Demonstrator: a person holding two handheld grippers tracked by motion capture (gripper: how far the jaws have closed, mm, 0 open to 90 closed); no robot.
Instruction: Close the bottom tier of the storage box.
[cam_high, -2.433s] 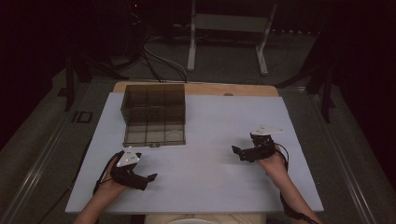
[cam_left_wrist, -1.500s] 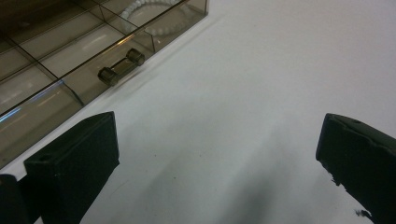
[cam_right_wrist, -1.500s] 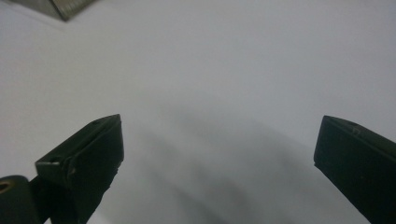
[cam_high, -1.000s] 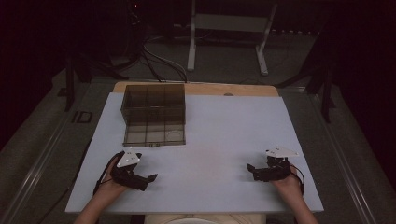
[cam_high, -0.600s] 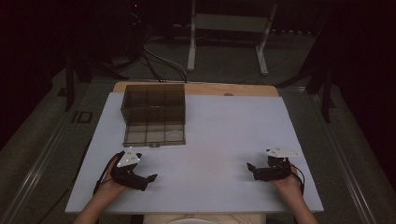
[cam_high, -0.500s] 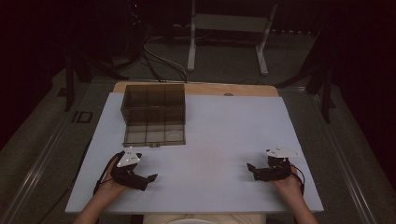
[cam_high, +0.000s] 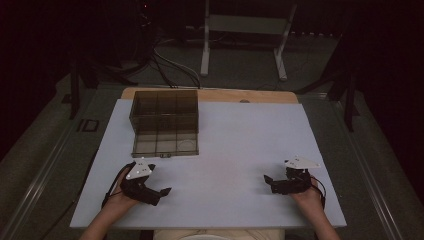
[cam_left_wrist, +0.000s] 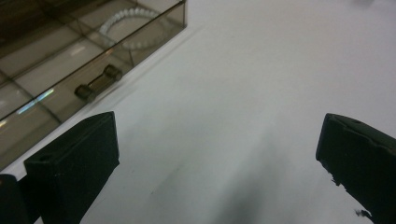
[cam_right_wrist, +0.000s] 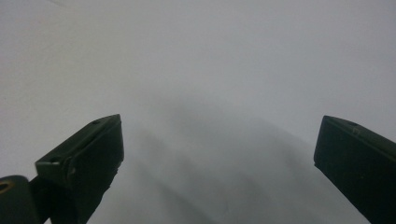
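Observation:
A smoky clear plastic organiser box (cam_high: 165, 123) with several compartments stands at the back left of the white table (cam_high: 240, 145). Its lid is closed, with a small latch (cam_left_wrist: 98, 83) on the near edge, and a white bead ring (cam_left_wrist: 127, 28) lies in one front compartment. My left gripper (cam_high: 162, 192) rests low near the table's front left, jaws wide apart over bare table, nothing between them (cam_left_wrist: 219, 154). My right gripper (cam_high: 268, 181) sits at the front right, also open and empty (cam_right_wrist: 219, 154).
A wooden board edge (cam_high: 220, 95) shows behind the table. A white metal stand (cam_high: 245, 35) and cables (cam_high: 165, 55) lie on the dark floor beyond. The person's hands hold both grippers at the near edge.
The right gripper came back from mid-table toward the front right edge and has stayed still since. The left gripper has not moved.

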